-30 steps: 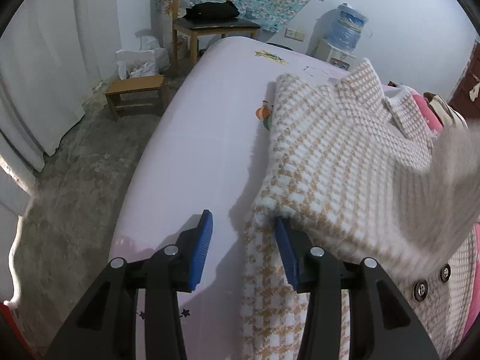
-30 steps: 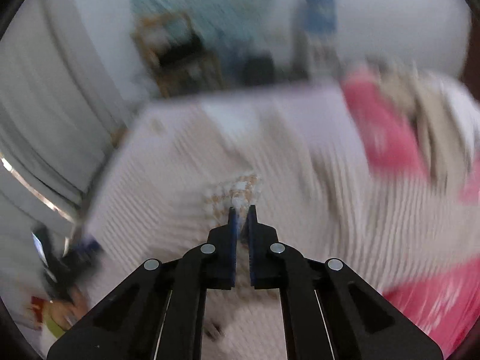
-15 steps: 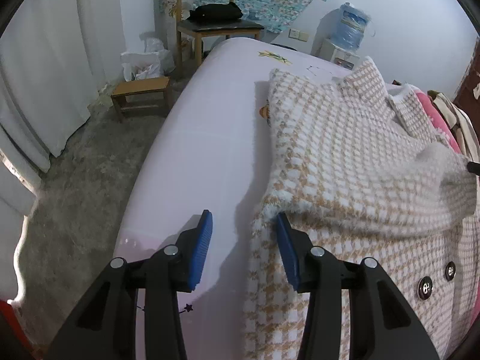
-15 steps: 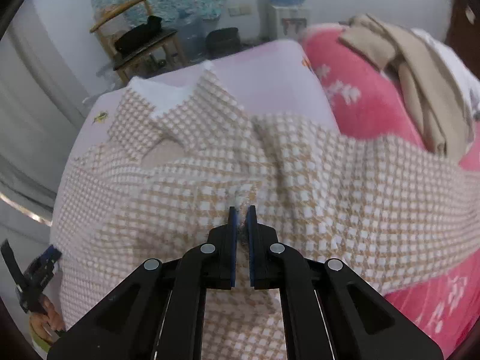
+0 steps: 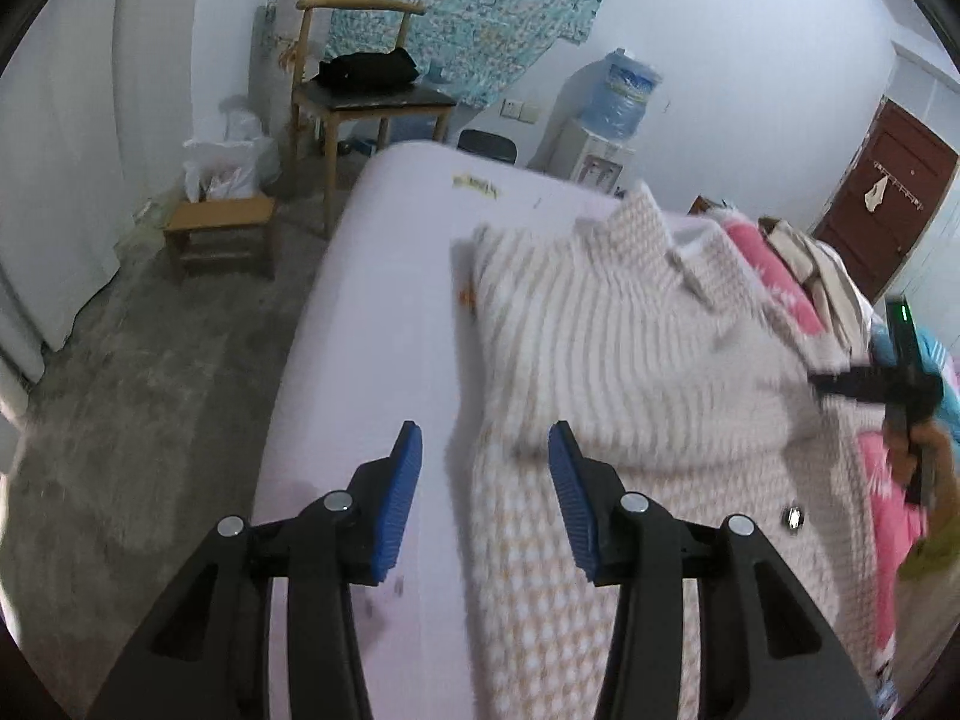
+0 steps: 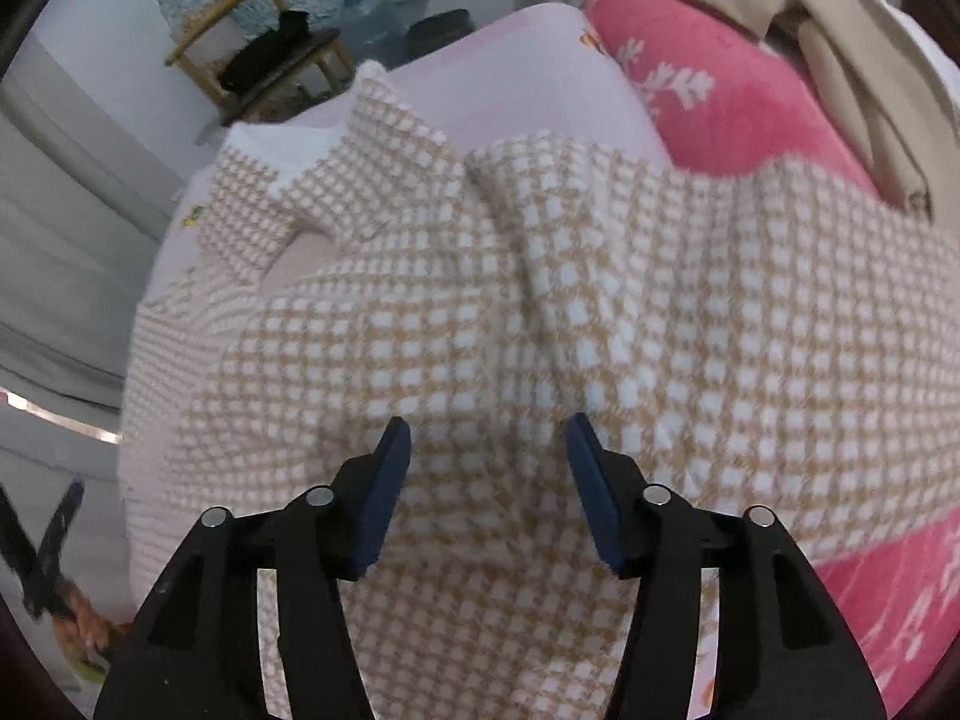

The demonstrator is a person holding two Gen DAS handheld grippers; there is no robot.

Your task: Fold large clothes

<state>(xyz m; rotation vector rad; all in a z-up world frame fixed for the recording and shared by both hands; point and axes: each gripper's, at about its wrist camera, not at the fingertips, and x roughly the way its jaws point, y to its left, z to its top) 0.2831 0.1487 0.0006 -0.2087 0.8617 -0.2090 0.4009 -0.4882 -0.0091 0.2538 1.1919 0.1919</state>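
A tan and white houndstooth jacket (image 5: 630, 372) lies on the pale pink bed (image 5: 384, 276), one sleeve folded across its front. It fills the right wrist view (image 6: 540, 330), collar at the far left. My left gripper (image 5: 485, 468) is open and empty, its jaws straddling the jacket's left edge, just above the sheet. My right gripper (image 6: 489, 450) is open and empty, close over the folded sleeve. It also shows at the right edge of the left wrist view (image 5: 864, 387).
A pink blanket (image 6: 720, 90) with beige clothes (image 6: 840, 30) on it lies along the bed's right side. A wooden chair (image 5: 360, 90), a small stool (image 5: 222, 228) and a water dispenser (image 5: 606, 120) stand beyond the bed. Grey floor lies to the left.
My right gripper has opened and let go of the sleeve, which now lies across the jacket. My left gripper has drawn back slightly, still open.
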